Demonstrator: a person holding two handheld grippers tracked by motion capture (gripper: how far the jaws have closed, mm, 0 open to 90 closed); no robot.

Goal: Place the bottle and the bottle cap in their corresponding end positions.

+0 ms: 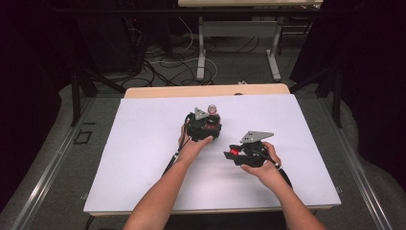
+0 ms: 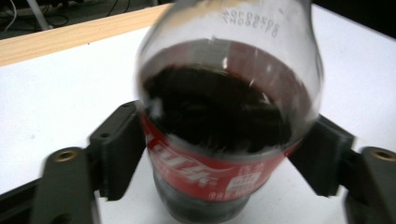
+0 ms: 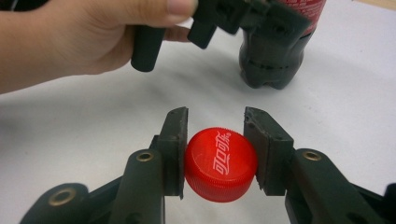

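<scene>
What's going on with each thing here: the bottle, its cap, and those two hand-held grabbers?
Cola bottle: upright on the white table, uncapped, part full of dark drink, clamped at the label.
Red cap: off the bottle, held between the right gripper's jaws.
Left gripper: shut on the bottle.
Right gripper: shut on the cap.

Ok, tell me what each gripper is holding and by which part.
The left gripper clamps the cola bottle across its labelled body. The right gripper pinches the red cap by its sides.
</scene>
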